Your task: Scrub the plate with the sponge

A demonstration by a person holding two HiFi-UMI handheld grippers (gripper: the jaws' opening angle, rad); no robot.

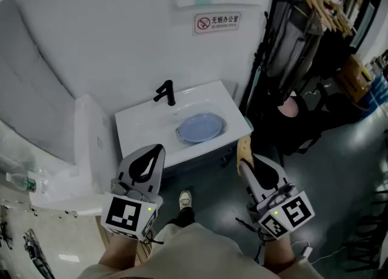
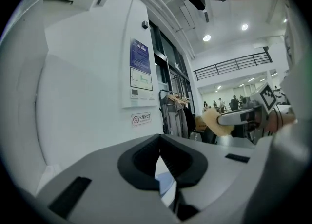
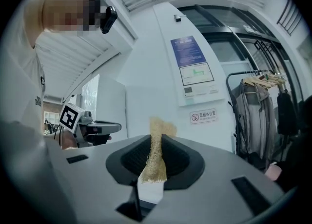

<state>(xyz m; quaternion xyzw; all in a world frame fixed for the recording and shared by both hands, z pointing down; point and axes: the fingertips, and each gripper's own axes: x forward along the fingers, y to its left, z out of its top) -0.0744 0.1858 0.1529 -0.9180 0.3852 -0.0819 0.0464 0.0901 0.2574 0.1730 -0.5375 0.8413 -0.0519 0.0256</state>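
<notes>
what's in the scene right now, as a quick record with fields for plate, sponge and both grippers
plate: blue, lying in the basin of the white sink
faucet: black, at the sink's back edge
sponge: tan, pinched between the right gripper's jaws, sticking out past them
right gripper: shut on the sponge, apart from the plate
left gripper: jaws together, nothing between them
task stage: scrubbing not yet begun
</notes>
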